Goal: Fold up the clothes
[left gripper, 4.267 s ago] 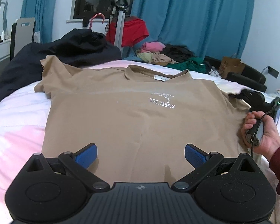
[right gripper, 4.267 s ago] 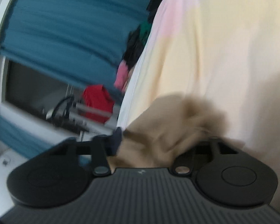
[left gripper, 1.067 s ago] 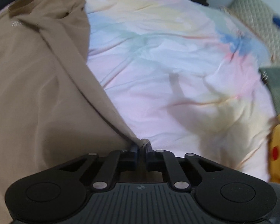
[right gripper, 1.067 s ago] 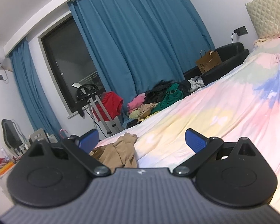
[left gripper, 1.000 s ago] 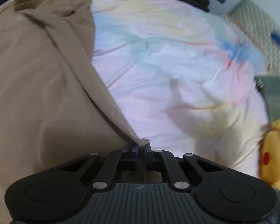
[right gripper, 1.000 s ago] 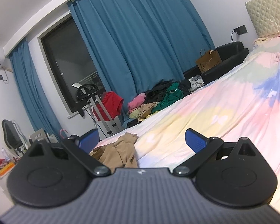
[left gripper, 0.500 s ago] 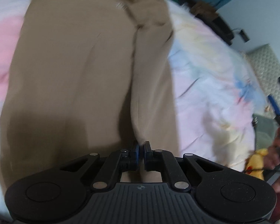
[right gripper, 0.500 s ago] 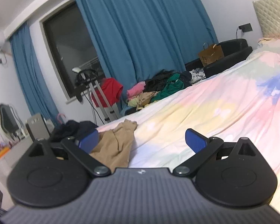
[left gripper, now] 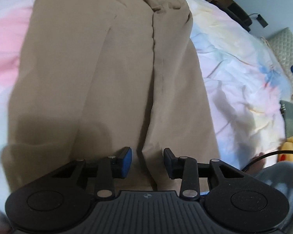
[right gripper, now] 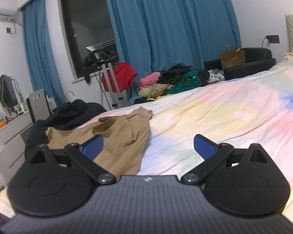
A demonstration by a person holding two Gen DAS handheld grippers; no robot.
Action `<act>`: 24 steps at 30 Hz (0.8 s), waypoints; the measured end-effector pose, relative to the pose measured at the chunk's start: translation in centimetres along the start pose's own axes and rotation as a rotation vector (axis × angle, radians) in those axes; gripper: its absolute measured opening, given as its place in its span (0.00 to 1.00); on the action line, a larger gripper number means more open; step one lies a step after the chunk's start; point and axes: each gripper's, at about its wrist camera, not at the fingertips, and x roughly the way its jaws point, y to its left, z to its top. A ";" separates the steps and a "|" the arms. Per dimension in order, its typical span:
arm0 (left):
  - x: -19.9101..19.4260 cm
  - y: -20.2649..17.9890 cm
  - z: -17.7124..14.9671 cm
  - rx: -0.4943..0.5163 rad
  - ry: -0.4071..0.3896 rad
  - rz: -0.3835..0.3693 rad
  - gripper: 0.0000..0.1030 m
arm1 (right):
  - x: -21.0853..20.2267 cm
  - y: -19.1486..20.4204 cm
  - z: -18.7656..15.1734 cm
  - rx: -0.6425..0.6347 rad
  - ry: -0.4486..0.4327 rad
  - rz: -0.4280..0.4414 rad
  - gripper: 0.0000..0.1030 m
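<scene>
Through the left wrist camera, I am holding my left gripper (left gripper: 147, 162) low over the near hem of the tan T-shirt (left gripper: 91, 74), its fingers (left gripper: 126, 161) standing apart with nothing between them. The shirt is lying on the pastel bed sheet (left gripper: 234, 74), and its right side is lying turned in over the body, leaving a long lengthwise edge running up toward the collar. I judge that laying this flap well means getting its edge straight and parallel to the outer fold, with the hem corners stacked and no bunching near the sleeve. The cloth is looking matte, thin and soft, with small white print near the top.

Through the right wrist camera, I am holding my right gripper (right gripper: 148, 147) above the bed, fingers (right gripper: 204, 148) spread wide and empty. The shirt (right gripper: 125, 138) is lying ahead to the left, rumpled around the collar and shoulder, so that end is looking in need of smoothing. A dark garment (right gripper: 72, 115) is lying just beyond it.
</scene>
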 end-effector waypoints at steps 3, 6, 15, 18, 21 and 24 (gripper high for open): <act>-1.9 -1.1 0.4 0.042 -0.093 0.031 0.55 | 0.0 0.6 -0.1 -0.011 -0.003 0.013 0.98; -3.8 -2.2 0.8 0.085 -0.187 0.063 0.61 | -0.2 0.9 -0.3 -0.010 -0.015 0.034 0.98; -6.6 -9.0 7.2 0.221 -0.496 0.137 0.91 | -0.5 1.8 -0.7 -0.030 -0.063 0.083 0.81; -7.1 -9.3 8.0 0.246 -0.587 0.154 0.93 | -0.3 2.5 -1.0 -0.076 -0.061 0.050 0.24; -6.0 -9.4 8.0 0.250 -0.616 0.160 0.93 | 0.2 2.7 -1.3 -0.081 -0.058 0.061 0.23; -4.8 -8.5 7.8 0.247 -0.615 0.155 0.93 | 1.7 3.4 -1.0 -0.084 -0.025 0.066 0.32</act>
